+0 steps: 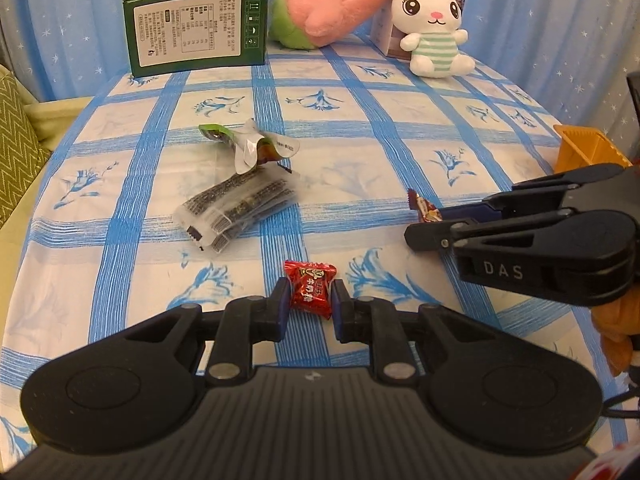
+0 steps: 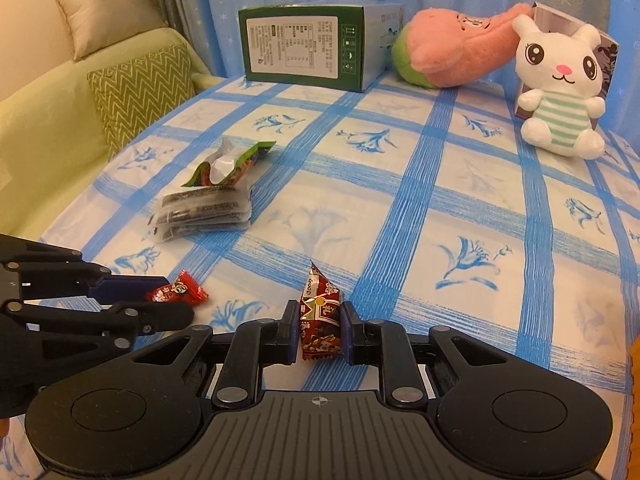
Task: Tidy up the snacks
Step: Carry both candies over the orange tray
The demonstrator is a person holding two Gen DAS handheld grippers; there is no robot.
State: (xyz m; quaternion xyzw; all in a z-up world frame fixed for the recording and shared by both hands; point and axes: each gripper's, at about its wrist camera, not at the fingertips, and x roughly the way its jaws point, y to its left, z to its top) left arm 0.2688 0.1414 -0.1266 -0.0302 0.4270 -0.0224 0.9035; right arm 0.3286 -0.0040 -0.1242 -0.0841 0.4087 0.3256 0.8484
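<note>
1. We are looking along two hand-held grippers, both angled down toward a bench (image 1: 360,128) covered in a blue-checked cloth.
2. We are holding a red candy (image 1: 310,290) in the left hand-held gripper (image 1: 309,308); its jaws are nearly closed, pinching the wrapper from both sides just above the cloth.
3. We are holding a dark red and gold snack packet (image 2: 322,316) in the right hand-held gripper (image 2: 320,332), jaws likewise almost shut on it, the packet standing upright between them.
4. The right hand-held gripper is sitting to the right of the left one, near it, fingertips pointing inward.
5. Ahead and left of both grippers, a pile of clear seaweed-strip packets (image 1: 240,210) is lying with a crumpled green packet (image 1: 250,144) resting against its far end.
6. Far beyond the grippers, at the back edge, a green box (image 1: 196,28), a pink plush (image 1: 332,8) and a white bunny plush (image 1: 434,28) are standing.
7. An orange basket-like thing (image 1: 586,148) is showing at the right edge; we cannot tell what it is.
8. We are judging that both snacks are gripped and the sorting is partway through.
9. Next, we are likely needing to carry each sweet to its group and open the jaws only once it is resting down.
</note>
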